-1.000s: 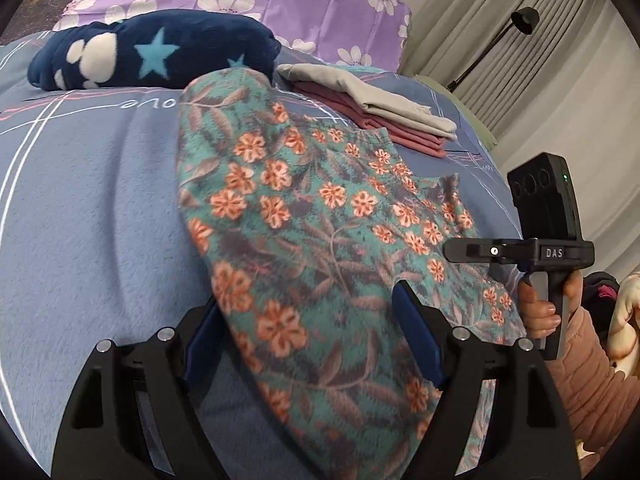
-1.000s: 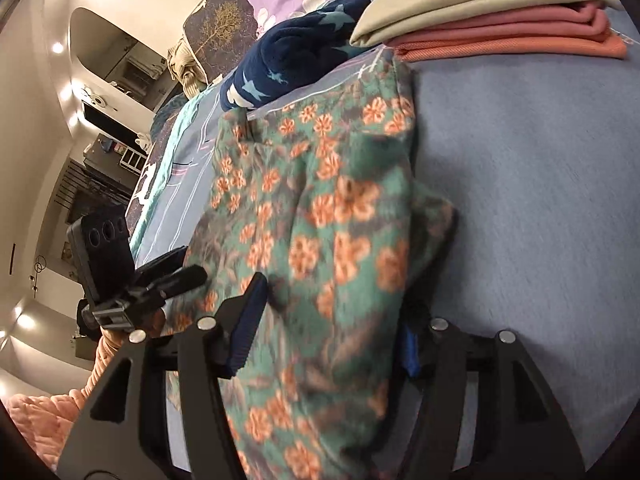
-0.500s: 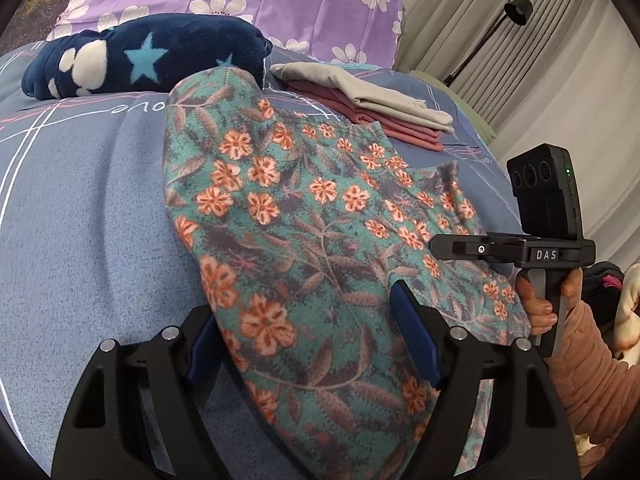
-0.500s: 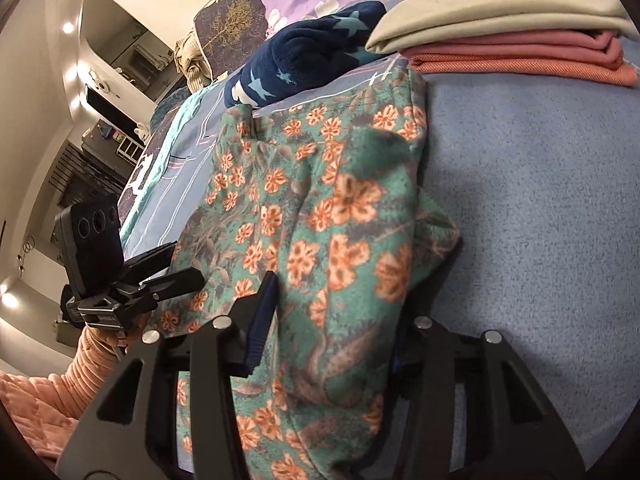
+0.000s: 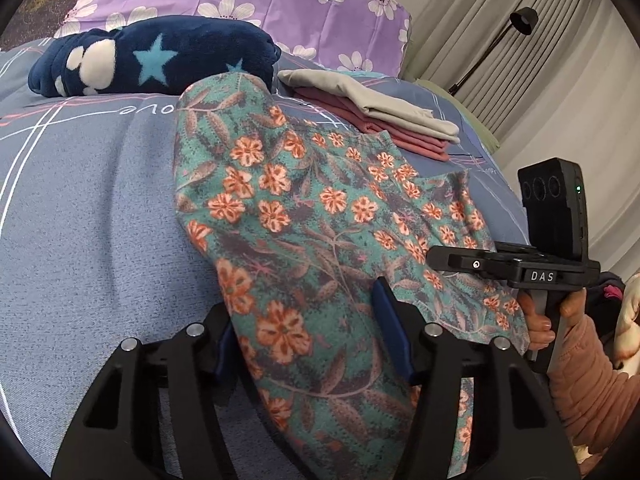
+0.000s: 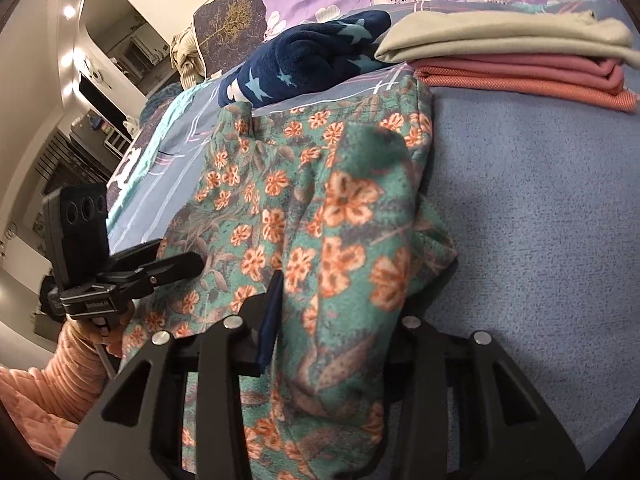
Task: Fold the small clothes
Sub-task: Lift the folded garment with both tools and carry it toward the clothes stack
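Both hand-held grippers pinch one teal floral garment (image 5: pixel 320 240) spread on a blue bedspread (image 5: pixel 88 208). Left gripper (image 5: pixel 308 336) clamps a fold near the cloth's left edge; right gripper (image 6: pixel 332 320) clamps a raised bunch at its right side. Behind lie a navy star blanket (image 5: pixel 160 60) on the left and a folded stack (image 5: pixel 380 120) on the right. Only the left view shows curtains (image 5: pixel 560 92) and a lamp (image 5: pixel 524 20); only the right view shows a lit room (image 6: pixel 80 80).
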A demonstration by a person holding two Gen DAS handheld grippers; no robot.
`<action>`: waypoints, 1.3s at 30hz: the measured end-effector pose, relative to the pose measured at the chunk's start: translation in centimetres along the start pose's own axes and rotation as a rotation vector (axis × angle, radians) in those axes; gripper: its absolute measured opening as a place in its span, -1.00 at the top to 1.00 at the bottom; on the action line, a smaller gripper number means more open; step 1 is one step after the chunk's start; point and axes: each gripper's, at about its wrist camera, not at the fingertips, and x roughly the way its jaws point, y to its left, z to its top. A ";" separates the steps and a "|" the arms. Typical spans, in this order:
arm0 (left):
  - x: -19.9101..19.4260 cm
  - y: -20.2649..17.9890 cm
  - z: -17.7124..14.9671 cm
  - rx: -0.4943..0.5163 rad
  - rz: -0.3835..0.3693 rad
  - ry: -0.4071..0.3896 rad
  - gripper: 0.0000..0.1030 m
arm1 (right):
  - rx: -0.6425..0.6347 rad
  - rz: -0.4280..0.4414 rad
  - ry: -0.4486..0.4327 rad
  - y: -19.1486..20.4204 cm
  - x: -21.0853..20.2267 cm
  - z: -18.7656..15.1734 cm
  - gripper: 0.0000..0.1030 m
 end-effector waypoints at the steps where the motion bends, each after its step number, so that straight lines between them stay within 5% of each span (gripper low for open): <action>1: 0.0 0.0 0.0 0.002 0.005 -0.001 -0.12 | -0.006 -0.010 0.000 0.1 0.0 0.0 0.28; 5: -0.1 -0.4 -0.1 0.020 0.027 -0.002 0.06 | -0.044 -0.094 -0.026 1.4 -0.2 -0.1 0.38; 10: -0.2 -0.9 -0.2 0.040 0.046 -0.003 0.22 | -0.249 -0.331 -0.110 5.7 0.1 -1.4 0.50; 15: -0.9 -3.2 -0.5 0.143 0.163 -0.025 0.38 | -0.423 -0.524 -0.185 9.4 0.3 -3.0 0.56; 19: -1.9 -4.9 -0.6 0.200 0.234 -0.059 0.50 | -0.436 -0.558 -0.228 10.2 -0.5 -3.3 0.58; 31: -6.6 -9.9 3.1 0.296 0.251 -0.175 0.54 | -0.376 -0.550 -0.398 12.2 -7.5 -2.0 0.59; 39: -8.0 -14.9 7.5 0.426 0.280 -0.275 0.53 | -0.374 -0.641 -0.545 12.5 -12.7 0.3 0.59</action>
